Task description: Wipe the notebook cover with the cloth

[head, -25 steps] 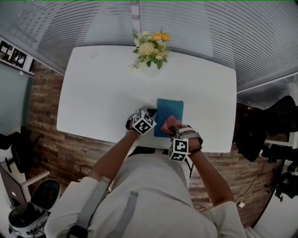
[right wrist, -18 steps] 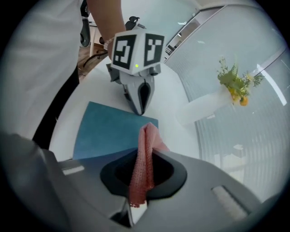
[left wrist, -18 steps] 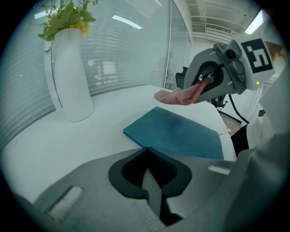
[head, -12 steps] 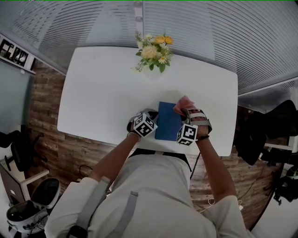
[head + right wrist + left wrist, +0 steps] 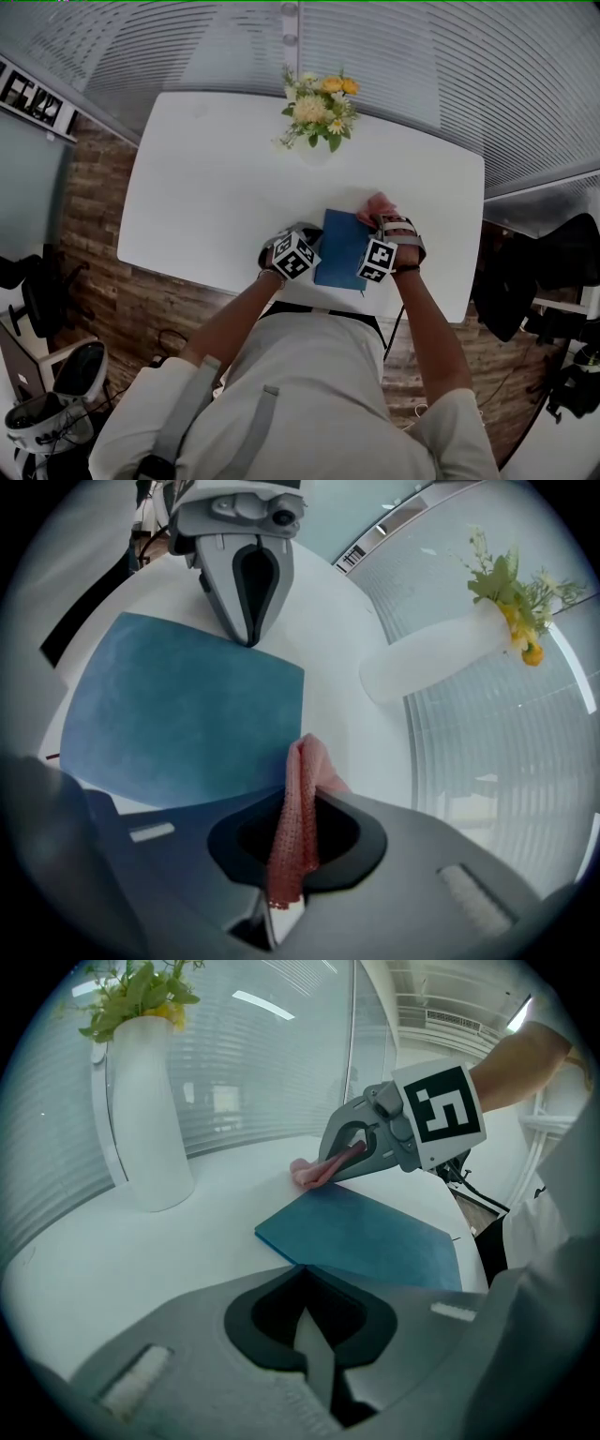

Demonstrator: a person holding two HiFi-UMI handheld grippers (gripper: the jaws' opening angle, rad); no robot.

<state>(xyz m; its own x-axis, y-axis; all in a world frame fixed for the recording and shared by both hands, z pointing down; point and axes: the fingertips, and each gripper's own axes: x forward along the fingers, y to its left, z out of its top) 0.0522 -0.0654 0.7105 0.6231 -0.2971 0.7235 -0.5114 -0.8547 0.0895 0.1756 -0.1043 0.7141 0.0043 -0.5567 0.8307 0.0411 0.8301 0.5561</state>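
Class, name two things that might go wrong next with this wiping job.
1. The cloth, pinched in the right gripper, sits at the far corner of the notebook; a stroke may miss the cover.
2. The notebook lies near the table edge, with the shut left gripper only at its rim; it might slide off.

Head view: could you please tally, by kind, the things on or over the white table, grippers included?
Blue rectangular notebook: 1
Pink knitted cloth: 1
White vase of yellow flowers: 1
Two-jaw grippers: 2 (left gripper, right gripper)
Total: 5
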